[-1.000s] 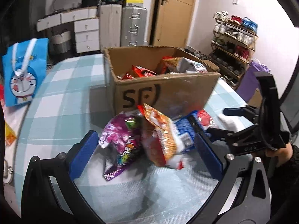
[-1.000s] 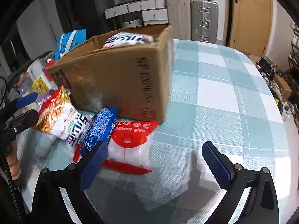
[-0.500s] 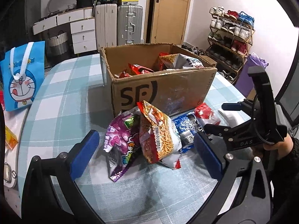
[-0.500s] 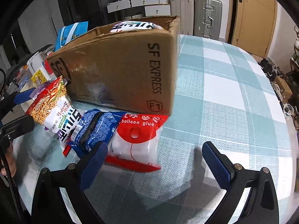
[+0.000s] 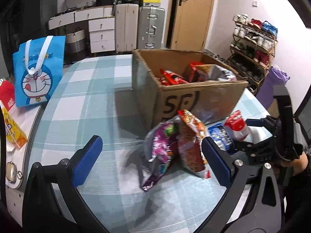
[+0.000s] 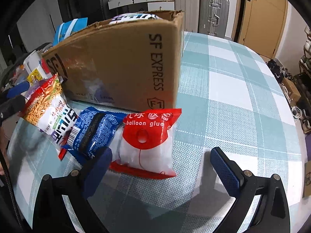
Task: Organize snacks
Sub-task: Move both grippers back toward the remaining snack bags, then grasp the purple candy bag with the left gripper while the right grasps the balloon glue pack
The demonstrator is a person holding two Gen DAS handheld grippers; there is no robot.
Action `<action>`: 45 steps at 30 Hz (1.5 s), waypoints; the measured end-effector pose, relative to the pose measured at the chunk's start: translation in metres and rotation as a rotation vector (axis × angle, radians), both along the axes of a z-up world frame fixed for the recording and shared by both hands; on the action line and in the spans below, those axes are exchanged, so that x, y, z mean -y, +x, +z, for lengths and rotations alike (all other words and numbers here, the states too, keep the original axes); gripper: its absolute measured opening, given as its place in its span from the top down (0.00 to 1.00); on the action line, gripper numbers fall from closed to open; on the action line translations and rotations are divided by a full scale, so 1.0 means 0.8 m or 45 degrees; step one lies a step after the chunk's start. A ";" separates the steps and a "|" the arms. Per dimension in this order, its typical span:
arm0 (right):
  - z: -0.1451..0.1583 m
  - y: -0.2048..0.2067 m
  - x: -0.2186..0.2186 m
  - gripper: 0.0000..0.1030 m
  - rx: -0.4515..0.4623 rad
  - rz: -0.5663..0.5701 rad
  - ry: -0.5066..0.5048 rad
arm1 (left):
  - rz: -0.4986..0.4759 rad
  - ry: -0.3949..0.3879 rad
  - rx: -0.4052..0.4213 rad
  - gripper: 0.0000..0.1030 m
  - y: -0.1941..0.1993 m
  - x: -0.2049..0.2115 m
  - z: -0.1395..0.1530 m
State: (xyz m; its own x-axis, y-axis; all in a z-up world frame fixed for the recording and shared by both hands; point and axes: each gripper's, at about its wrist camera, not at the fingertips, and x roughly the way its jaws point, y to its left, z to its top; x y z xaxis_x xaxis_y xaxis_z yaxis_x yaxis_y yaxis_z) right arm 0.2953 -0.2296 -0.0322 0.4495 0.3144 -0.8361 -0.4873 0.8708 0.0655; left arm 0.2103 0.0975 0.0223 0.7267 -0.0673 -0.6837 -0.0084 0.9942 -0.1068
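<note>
Snacks heaped at the box's front, both grippers empty

Box [image 5: 194, 91] is the landmark: an open carton on the checked table [image 5: 87, 101], with red packets [image 5: 171, 77] and a silvery bag [image 5: 217, 73] inside. Against its front wall lean a purple bag [image 5: 161, 147] and an orange noodle bag [image 5: 192, 141], touching each other. Just beyond them along the same wall lie a blue packet [image 6: 93, 132] and a red-and-white balloon glue pack [image 6: 147, 141], the pack at the box's corner.

Left gripper [image 5: 149, 161] is spread wide and holds nothing; the purple and noodle bags lie between its blue pads, nearer the right one. Right gripper [image 6: 161, 165] is likewise wide apart and empty, low over the table, with the glue pack between its fingers and its left pad [image 6: 101, 161] at the blue packet's near edge.

A blue cartoon bag [image 5: 38, 71] stands well off from the box, at the table's edge.
</note>
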 end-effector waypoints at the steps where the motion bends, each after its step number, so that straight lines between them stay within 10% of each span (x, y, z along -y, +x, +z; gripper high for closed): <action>1: 0.000 0.000 0.000 0.00 0.001 0.000 -0.001 | 0.007 -0.006 -0.007 0.02 0.001 -0.003 -0.002; 20: -0.001 0.002 0.006 0.00 0.010 0.007 0.009 | 0.048 -0.044 -0.051 0.02 0.012 -0.012 -0.026; 45: 0.017 -0.011 0.014 0.37 0.038 0.056 0.100 | -0.055 -0.196 -0.053 0.70 0.027 -0.002 -0.044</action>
